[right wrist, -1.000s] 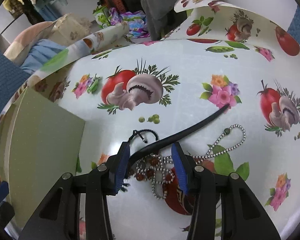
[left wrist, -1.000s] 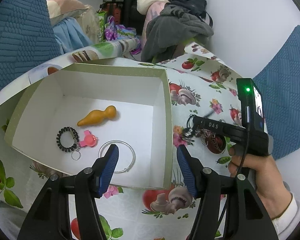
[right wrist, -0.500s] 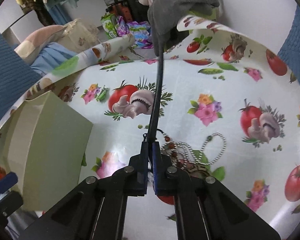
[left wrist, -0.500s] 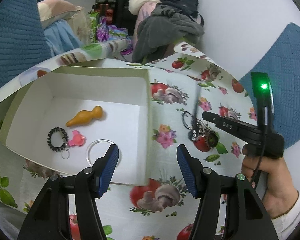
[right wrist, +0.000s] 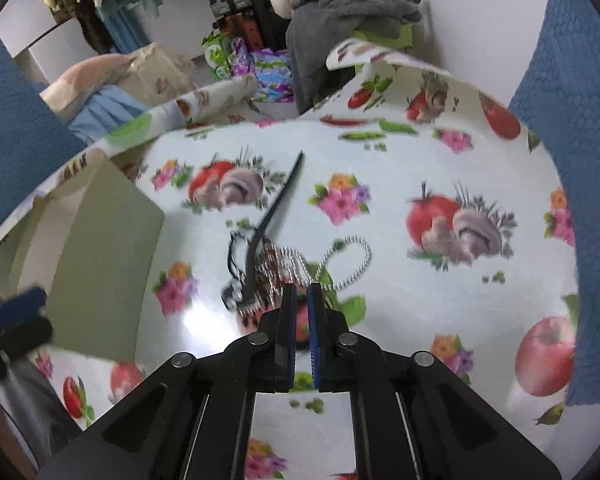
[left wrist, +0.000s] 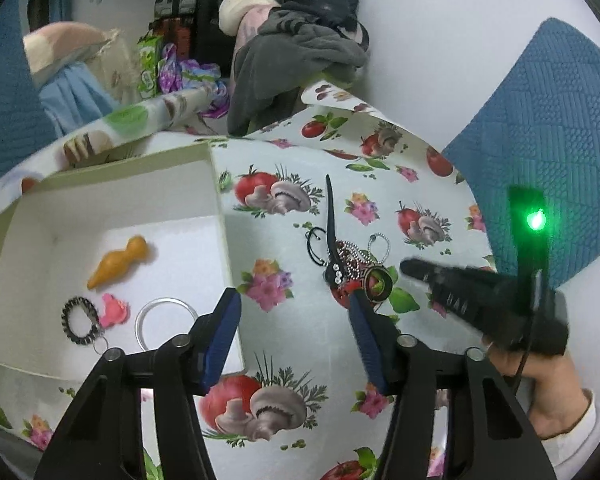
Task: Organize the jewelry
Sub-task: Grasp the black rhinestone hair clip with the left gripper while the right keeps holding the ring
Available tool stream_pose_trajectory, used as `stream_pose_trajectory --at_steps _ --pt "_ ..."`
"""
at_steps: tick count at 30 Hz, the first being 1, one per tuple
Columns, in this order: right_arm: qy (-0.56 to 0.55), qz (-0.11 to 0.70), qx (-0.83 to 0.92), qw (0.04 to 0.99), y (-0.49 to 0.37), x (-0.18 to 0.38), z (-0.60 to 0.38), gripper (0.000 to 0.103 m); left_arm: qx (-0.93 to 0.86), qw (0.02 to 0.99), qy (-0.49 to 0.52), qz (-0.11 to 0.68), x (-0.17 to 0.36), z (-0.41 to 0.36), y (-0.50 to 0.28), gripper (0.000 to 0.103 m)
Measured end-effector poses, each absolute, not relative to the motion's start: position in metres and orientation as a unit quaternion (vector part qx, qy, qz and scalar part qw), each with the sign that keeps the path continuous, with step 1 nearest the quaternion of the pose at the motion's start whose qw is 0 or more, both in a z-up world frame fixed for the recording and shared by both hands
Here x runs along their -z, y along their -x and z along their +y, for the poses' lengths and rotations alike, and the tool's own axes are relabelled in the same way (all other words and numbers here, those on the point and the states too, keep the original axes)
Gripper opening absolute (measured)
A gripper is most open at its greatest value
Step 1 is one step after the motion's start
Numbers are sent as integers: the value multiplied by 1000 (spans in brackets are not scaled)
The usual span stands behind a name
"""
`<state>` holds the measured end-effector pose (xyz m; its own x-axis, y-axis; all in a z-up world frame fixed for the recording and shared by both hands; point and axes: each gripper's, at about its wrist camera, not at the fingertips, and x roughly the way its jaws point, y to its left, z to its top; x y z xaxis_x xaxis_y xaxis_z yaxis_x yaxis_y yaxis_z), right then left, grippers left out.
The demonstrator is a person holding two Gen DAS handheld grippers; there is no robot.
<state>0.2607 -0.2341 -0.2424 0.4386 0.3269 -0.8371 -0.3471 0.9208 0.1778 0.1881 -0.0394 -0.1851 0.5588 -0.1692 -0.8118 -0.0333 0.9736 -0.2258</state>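
Jewelry tangle outside white cardboard box [left wrist: 220, 200].
Your right gripper [right wrist: 303, 300] is closed, empty, above the beaded silver chains [right wrist: 340, 256]; your left gripper [left wrist: 296, 320] is closing, holding nothing, beside the box.

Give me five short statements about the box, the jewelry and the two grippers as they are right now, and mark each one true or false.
1. The clear ring lies inside the box. True.
2. The bead chain is in the box. False: it lies on the tablecloth beside the box.
3. The right gripper is shut with nothing between its fingers. True.
4. The left gripper grips the orange piece. False: its jaws are closing on nothing; the piece lies in the box.
5. The long black piece lies on the tablecloth. True.
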Motion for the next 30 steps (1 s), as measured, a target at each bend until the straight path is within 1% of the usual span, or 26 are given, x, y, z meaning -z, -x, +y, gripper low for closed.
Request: stream_pose_trajectory --at_steps 2,3,4,5,6,7,9,11,12,13,18,23,30 --pt "20 496 -200 845 -258 253 -237 8 34 883 95 459 178 -44 -187 54" --pt "23 496 -201 844 -257 257 -239 13 38 886 90 453 174 -46 -186 54" --pt "21 498 -203 843 -257 262 -241 22 44 888 87 450 171 -50 -187 54" --pt "16 500 -206 841 -256 266 -244 24 49 888 88 449 169 -52 -189 54" --pt "8 503 -210 838 -257 271 -246 24 57 886 92 450 169 -56 -192 54" --pt "6 506 -211 836 -258 275 -248 24 62 885 96 451 169 -58 -196 50" --pt "11 505 -210 837 -261 281 -248 24 76 882 108 453 172 -65 -207 47" --pt "6 502 -214 838 -265 283 -250 25 93 874 127 460 180 -72 -219 45" --pt "-2 503 -219 836 -268 285 -252 25 99 870 134 465 186 -76 -226 42" --pt "-5 504 -223 835 -270 286 -253 25 101 866 137 470 193 -81 -233 41" --pt "-15 501 -224 836 -276 289 -262 25 89 856 133 492 224 -93 -251 40" --pt "-15 500 -236 833 -280 290 -262 25 59 849 121 511 245 -86 -253 40" --pt "-4 499 -248 830 -281 292 -254 23 35 846 99 522 254 -75 -247 40"
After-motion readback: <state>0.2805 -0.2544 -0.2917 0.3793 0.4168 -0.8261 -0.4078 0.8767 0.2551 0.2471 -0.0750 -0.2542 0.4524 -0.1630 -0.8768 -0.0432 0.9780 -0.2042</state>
